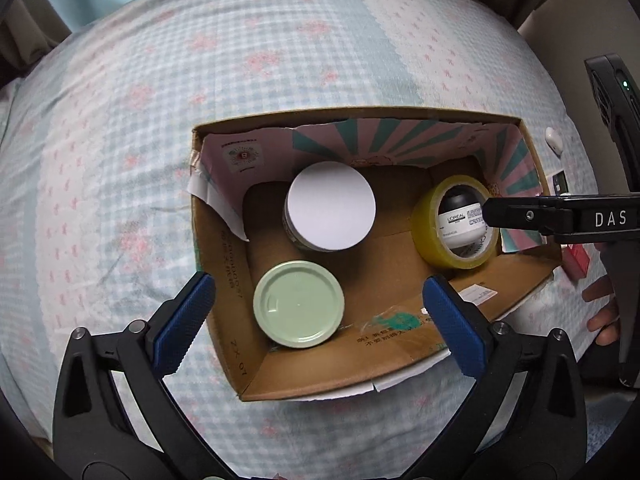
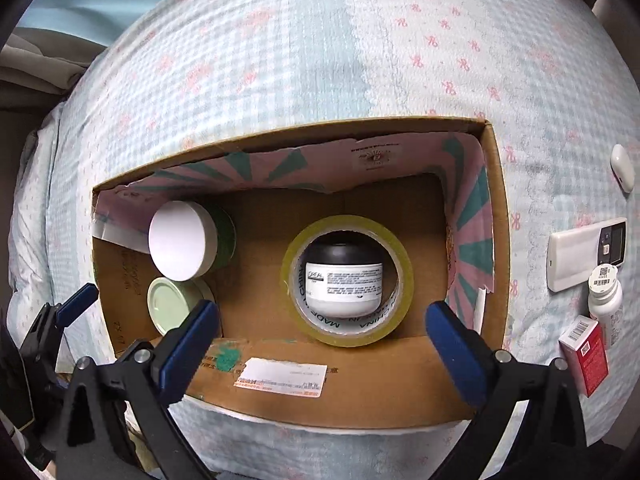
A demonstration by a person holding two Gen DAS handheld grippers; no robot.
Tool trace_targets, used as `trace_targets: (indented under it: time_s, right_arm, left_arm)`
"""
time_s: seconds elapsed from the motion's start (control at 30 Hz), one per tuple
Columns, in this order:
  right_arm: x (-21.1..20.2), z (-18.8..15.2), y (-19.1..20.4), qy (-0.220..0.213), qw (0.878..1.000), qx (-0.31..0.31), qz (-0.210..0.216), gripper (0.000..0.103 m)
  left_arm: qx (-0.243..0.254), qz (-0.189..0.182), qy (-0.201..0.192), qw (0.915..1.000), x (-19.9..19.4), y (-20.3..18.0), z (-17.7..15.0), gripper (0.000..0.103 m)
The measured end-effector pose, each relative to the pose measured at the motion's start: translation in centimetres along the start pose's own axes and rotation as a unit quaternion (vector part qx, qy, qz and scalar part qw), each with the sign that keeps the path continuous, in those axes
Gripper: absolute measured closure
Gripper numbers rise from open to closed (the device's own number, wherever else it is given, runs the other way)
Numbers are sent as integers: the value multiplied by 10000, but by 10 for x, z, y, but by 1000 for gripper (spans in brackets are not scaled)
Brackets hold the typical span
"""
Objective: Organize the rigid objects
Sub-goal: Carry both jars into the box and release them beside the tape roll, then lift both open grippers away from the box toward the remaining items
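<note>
In the left wrist view, the open brown cardboard box [image 1: 360,264] sits on the pale blue checked bedspread [image 1: 160,120] and already holds four things: a white-lidded round jar [image 1: 331,211] near the far wall, a pale green round metal lid jar [image 1: 299,305] near the left wall, and on the right a yellow roll of packing tape [image 1: 456,222] with a small black-and-white cosmetics jar [image 1: 458,220] standing inside its ring. The left gripper [image 1: 318,322] hangs over the near edge with its blue-padded jaws spread wide and nothing between them; the right gripper's black finger reaches in from the right, just over the tape roll. In the right wrist view, the right gripper [image 2: 322,334] is likewise released and empty above the box's near wall. To the right of the box, still on the bedspread, lie a white remote control [image 2: 576,254], a white pill bottle [image 2: 605,300], a red rectangular carton [image 2: 586,354] and, farther off, a small white oval case [image 2: 622,168]. Judged from this, roughly half the sorting looks done, with those four loose items probably left to go in.
</note>
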State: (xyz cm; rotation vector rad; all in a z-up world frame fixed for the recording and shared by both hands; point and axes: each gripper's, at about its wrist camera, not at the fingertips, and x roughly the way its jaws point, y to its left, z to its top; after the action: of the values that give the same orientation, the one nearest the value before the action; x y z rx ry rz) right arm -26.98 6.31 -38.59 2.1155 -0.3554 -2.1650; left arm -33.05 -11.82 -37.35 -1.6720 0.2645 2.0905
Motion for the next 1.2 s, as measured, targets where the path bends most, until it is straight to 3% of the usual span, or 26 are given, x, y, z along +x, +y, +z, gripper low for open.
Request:
trace_targets:
  time_s: [0.43, 0.73, 1.07, 1.2]
  right_arm:
    - [-38, -31, -10, -322, 9991, 258, -80, 0]
    - [-55, -34, -5, -521, 9984, 164, -161, 0]
    - [-104, -67, -10, -947, 9945, -11, -445, 0]
    - [-134, -84, -28, -1174, 9913, 13, -595, 0]
  left_arm:
    - [-2, 14, -223, 9998, -33, 1, -7, 0]
    - [172, 148, -492, 9985, -67, -4, -17, 0]
    - [320, 278, -684, 9968, -103, -25, -32, 0]
    - [411, 103, -749, 9963, -116, -44, -34, 0]
